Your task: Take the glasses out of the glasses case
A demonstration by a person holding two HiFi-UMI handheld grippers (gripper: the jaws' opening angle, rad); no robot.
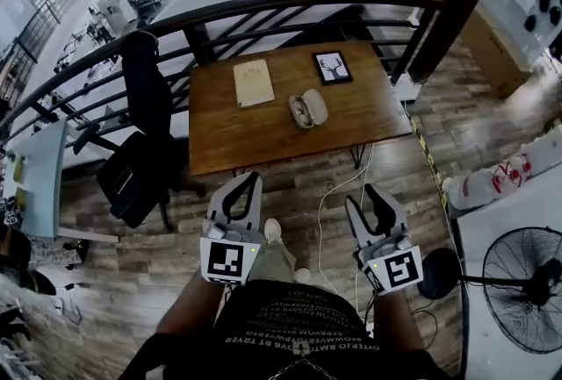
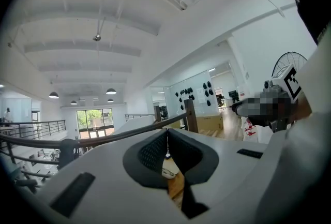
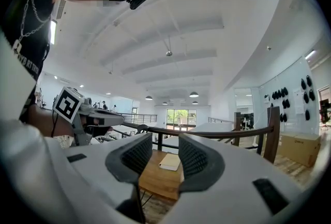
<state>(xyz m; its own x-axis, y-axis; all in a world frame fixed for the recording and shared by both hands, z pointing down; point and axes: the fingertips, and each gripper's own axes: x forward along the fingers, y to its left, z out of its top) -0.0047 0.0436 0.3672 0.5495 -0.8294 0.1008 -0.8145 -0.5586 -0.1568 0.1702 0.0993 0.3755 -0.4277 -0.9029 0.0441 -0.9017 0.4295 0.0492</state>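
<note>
Head view has us standing back from the table (image 1: 263,137), both arms drawn in close to the body. Each claw is held low over the plank floor (image 1: 132,264), pointing toward the table and well apart from everything on it. Our left claw (image 1: 246,183) has its jaws together at the tips with nothing between them. Our right claw (image 1: 369,198) has its jaws apart and empty, and the table shows through the gap. The glasses case (image 1: 309,107) lies open near the table's middle. Its left half holds what looks like the glasses (image 1: 300,111), too small to make out clearly. A pale notepad (image 1: 253,82) and a framed picture (image 1: 332,67) lie beyond it.
</note>
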